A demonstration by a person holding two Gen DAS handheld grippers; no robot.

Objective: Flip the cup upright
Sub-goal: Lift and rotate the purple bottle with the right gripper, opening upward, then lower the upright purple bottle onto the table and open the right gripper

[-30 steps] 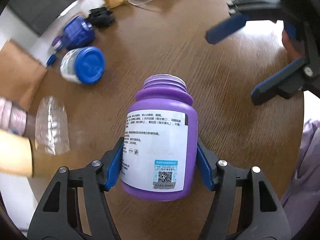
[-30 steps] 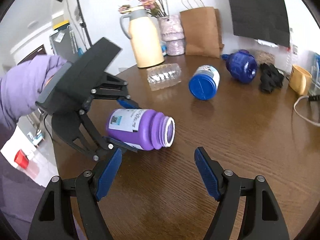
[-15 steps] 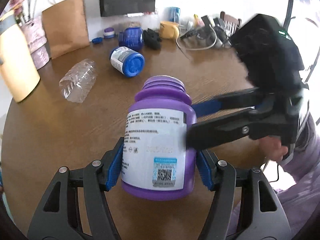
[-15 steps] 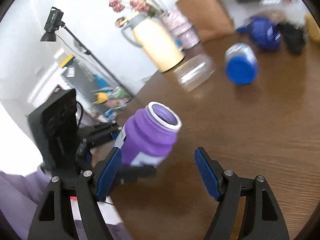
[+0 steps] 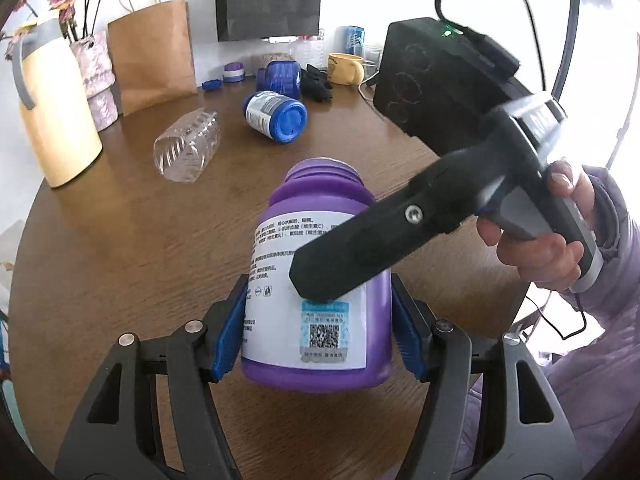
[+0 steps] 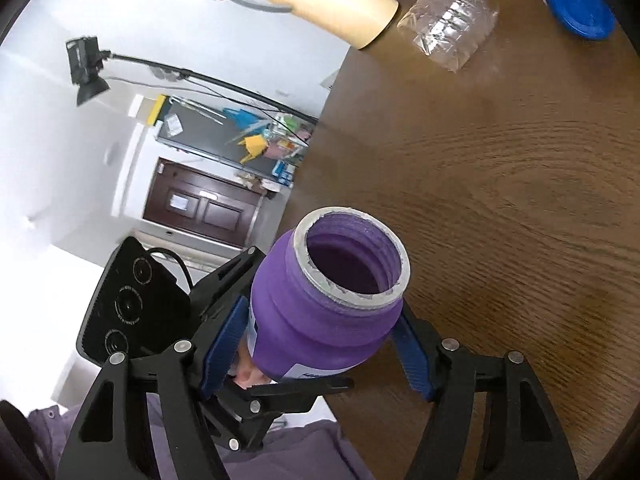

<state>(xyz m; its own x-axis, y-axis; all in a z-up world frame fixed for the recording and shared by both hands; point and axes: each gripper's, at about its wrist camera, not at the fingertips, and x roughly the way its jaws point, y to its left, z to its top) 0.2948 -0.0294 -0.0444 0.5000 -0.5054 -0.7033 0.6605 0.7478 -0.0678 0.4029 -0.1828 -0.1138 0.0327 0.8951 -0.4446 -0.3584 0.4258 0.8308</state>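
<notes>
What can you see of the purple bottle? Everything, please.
The purple bottle is matte, plastic-looking, wide-bodied with a stepped shoulder and threaded neck. It has no cap; the mouth is open with a ragged whitish seal remnant on the rim, inside looks empty. A white label with small print and a QR code wraps the body. The left tongs clamp its lower body between blue pads. The right tongs straddle it below the shoulder. It appears held above the wooden table, mouth up.
</notes>
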